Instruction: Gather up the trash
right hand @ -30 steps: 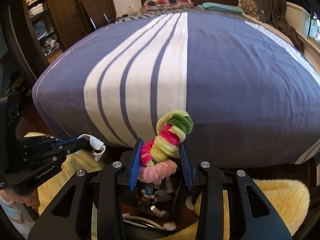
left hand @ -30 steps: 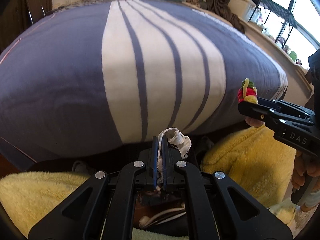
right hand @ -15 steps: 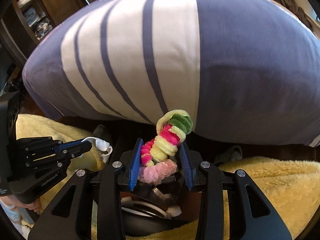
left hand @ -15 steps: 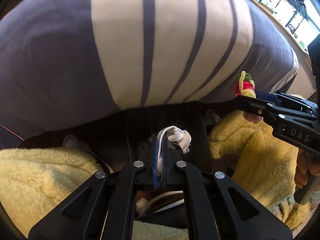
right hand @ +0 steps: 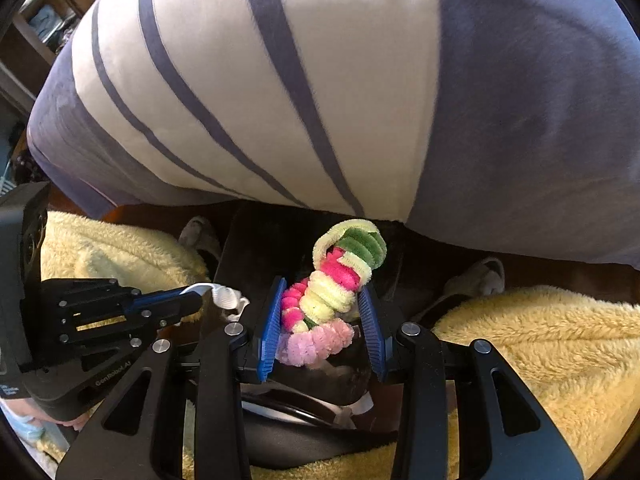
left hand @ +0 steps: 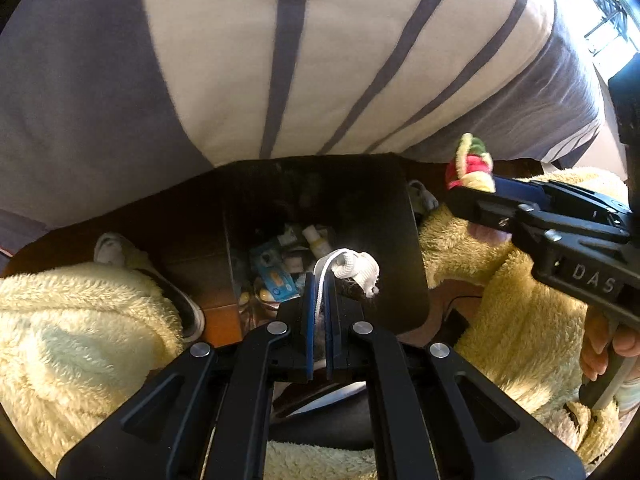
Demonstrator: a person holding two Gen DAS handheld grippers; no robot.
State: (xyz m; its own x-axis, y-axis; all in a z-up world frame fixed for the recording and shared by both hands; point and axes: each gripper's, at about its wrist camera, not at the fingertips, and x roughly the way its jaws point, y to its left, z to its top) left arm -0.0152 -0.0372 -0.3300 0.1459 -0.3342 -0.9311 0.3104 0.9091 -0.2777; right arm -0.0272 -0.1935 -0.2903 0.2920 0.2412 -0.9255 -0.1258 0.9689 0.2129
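Striped bedspread (left hand: 248,60), bright window (left hand: 600,12), perhaps wooden shelving (right hand: 36,40).

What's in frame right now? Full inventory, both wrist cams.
white cord bundle: 1, white, pinched in the left gripper, over the bin
pipe-cleaner coil: 1, pink, yellow, green and lilac, clamped in the right gripper
trash bin: 1, black, on the floor at the foot of the bed, between the knees
bin contents: several, blue packets and small white bottles, count unclear
bed cover: 1, grey-blue with a cream striped band, top of both views
slippers: 2, grey, on the floor either side of the bin
fleece garment: yellow, over the person's legs
left gripper: black, blue fingers, shut on cord
right gripper: black, blue fingers, shut on coil
hand: 1, on the right gripper's handle
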